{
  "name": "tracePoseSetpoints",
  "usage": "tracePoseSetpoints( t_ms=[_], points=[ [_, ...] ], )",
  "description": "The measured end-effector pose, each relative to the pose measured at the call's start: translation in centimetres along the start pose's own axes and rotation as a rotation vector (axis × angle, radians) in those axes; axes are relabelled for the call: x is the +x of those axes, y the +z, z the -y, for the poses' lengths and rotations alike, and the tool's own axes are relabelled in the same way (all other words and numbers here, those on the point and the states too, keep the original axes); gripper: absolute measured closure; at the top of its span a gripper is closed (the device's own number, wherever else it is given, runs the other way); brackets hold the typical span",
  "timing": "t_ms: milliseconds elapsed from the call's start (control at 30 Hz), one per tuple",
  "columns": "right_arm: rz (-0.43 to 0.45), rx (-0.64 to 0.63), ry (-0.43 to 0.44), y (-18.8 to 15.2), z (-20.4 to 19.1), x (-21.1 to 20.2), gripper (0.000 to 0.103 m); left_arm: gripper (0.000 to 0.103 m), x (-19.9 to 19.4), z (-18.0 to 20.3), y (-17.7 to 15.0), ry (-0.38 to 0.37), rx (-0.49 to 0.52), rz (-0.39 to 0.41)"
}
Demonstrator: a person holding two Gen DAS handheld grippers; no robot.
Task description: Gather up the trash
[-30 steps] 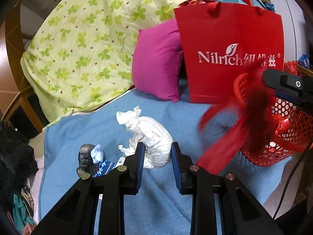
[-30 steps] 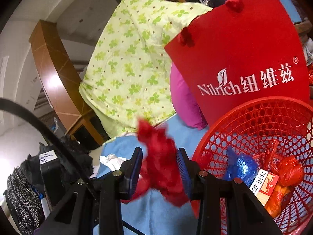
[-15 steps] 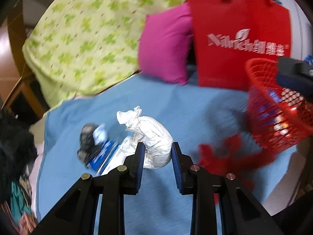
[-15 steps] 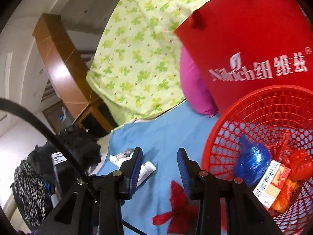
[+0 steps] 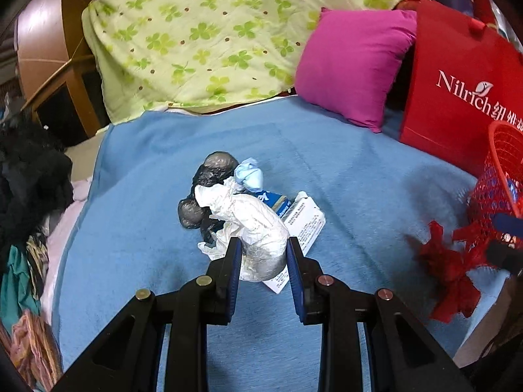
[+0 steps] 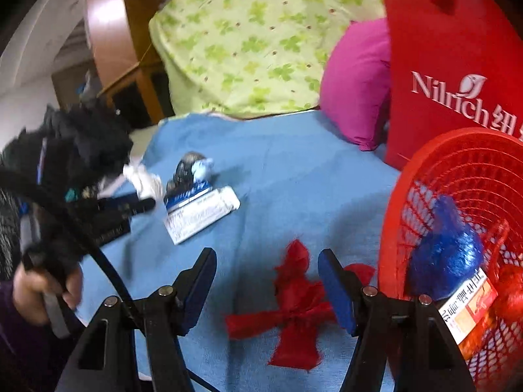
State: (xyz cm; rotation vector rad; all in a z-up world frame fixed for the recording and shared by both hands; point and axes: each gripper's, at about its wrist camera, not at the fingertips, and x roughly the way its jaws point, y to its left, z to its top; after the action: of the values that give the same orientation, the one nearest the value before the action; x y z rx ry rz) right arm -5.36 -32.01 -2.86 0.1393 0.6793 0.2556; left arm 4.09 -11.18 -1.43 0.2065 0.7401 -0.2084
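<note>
My left gripper (image 5: 264, 247) is shut on a tied white plastic bag (image 5: 253, 225) above the blue blanket (image 5: 343, 170). Under and behind it lie a black bag (image 5: 209, 179), a small pale blue bag (image 5: 250, 176) and a blue-and-white box (image 5: 302, 220). My right gripper (image 6: 267, 263) is open and empty over a red knotted bag (image 6: 299, 303) that lies on the blanket beside the red mesh basket (image 6: 457, 170). The basket holds a blue bag (image 6: 447, 258), a printed box (image 6: 467, 307) and red bags. The red bag also shows in the left wrist view (image 5: 447, 264).
A red Nilrich paper bag (image 5: 457, 91) and a magenta pillow (image 5: 353, 65) stand behind the basket. A green clover quilt (image 5: 212, 32) is piled at the back. Dark clothes (image 5: 29, 189) hang off the left edge. The blanket's front edge drops off at right.
The red bag left my right gripper, fell outside the basket and lies on the blanket. The right gripper opened wide and dropped toward it. The left gripper keeps the white bag and turned left.
</note>
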Motion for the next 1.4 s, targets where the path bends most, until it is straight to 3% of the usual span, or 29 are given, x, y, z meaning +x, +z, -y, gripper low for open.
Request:
tracePoseSetpoints(
  t_ms=[267, 367, 533, 667, 733, 800, 1067, 1133, 1400],
  points=[
    [0.075, -0.024, -0.063, 0.5, 0.3, -0.8, 0.035, 0.074, -0.6, -0.8, -0.3, -0.029, -0.015, 0.006],
    [0.062, 0.032, -0.042, 0.8, 1.7, -0.6, 0.04, 0.074, -0.7, -1.0, -0.4, -0.03, -0.014, 0.007],
    [0.105, -0.027, 0.011, 0.6, 0.2, -1.6, 0.04, 0.074, -0.4, -0.8, -0.5, -0.031, -0.009, -0.003],
    [0.006, -0.075, -0.021, 0.1, -1.2, 0.6, 0.041, 0.074, -0.2, -0.8, -0.5, -0.046, -0.022, -0.011],
    [-0.069, -0.101, -0.064, -0.4, -1.6, 2.2, 0.048, 0.074, -0.1, -1.0, -0.5, -0.049, -0.026, -0.013],
    [-0.11, -0.122, -0.114, -0.8, -1.6, 3.1, 0.05, 0.074, 0.0, -1.2, -0.5, -0.048, -0.03, -0.018],
    [-0.311, -0.083, -0.222, -2.6, 0.3, 7.1, 0.055, 0.074, 0.0, -1.8, -0.8, -0.053, -0.044, -0.023],
    [-0.335, -0.057, -0.224, -2.8, 0.9, 7.5, 0.064, 0.074, -0.1, -1.9, -0.8, -0.055, -0.045, -0.022],
    [-0.242, -0.02, -0.169, -1.2, -0.2, 6.5, 0.069, 0.074, -0.1, -2.3, -0.9, -0.072, -0.06, -0.017]
  ],
)
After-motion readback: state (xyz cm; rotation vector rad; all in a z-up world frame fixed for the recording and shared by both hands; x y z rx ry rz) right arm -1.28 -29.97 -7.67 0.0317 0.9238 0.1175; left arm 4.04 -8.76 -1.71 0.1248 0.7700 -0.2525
